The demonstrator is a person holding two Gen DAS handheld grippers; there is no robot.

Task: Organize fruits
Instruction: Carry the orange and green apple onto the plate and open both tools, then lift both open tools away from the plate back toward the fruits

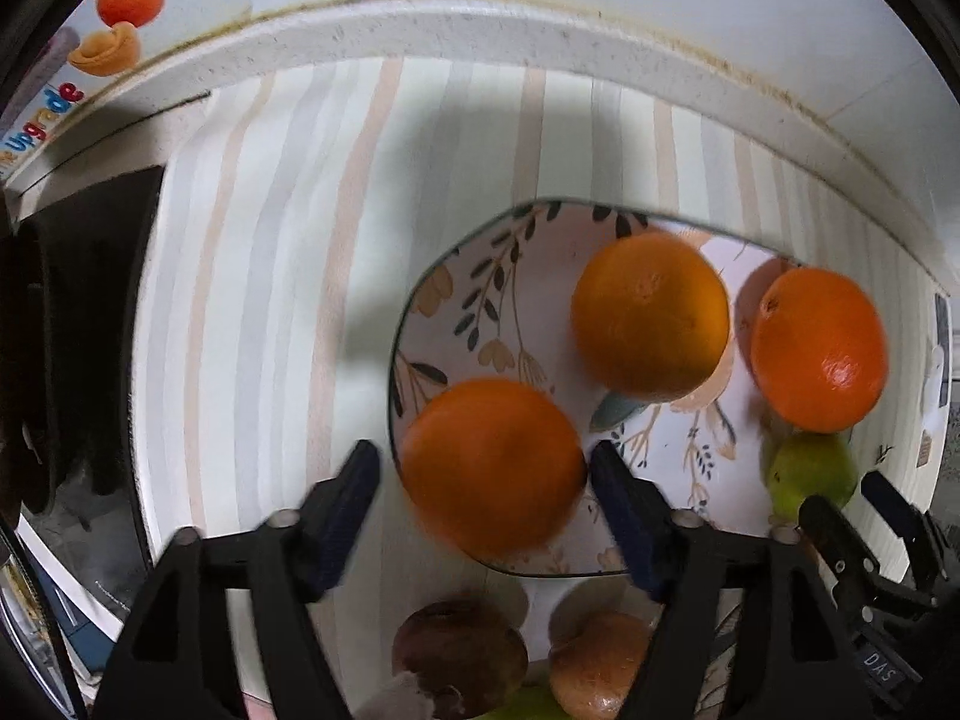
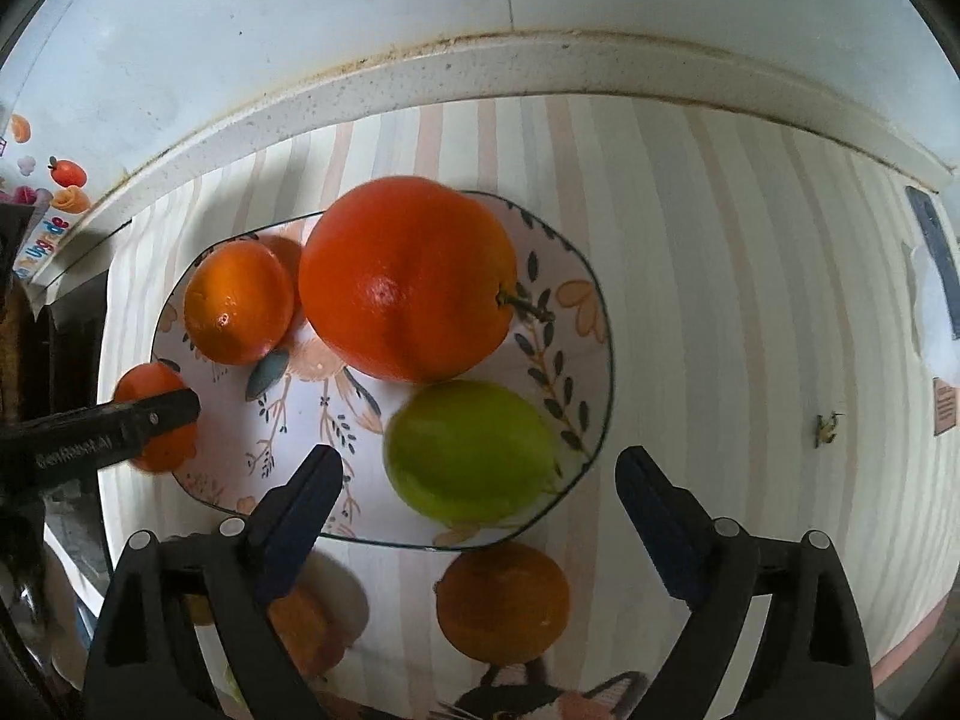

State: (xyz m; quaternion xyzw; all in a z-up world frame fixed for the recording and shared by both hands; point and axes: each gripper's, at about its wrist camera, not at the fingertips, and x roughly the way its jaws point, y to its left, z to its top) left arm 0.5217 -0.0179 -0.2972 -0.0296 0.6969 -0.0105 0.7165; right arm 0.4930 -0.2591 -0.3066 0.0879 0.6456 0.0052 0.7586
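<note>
A floral plate sits on the striped cloth. It holds two oranges and a green pear. My left gripper is around a third orange at the plate's near-left rim; its fingers touch or nearly touch both sides. That orange shows at the left in the right wrist view, behind a left finger. My right gripper is open and empty, just in front of the pear. In the right wrist view the big orange and the small one sit behind the pear.
Off the plate, a dark fruit and a brownish one lie near the front, and another orange lies on the cloth. A raised white ledge and wall bound the back. A dark gap drops off at the left.
</note>
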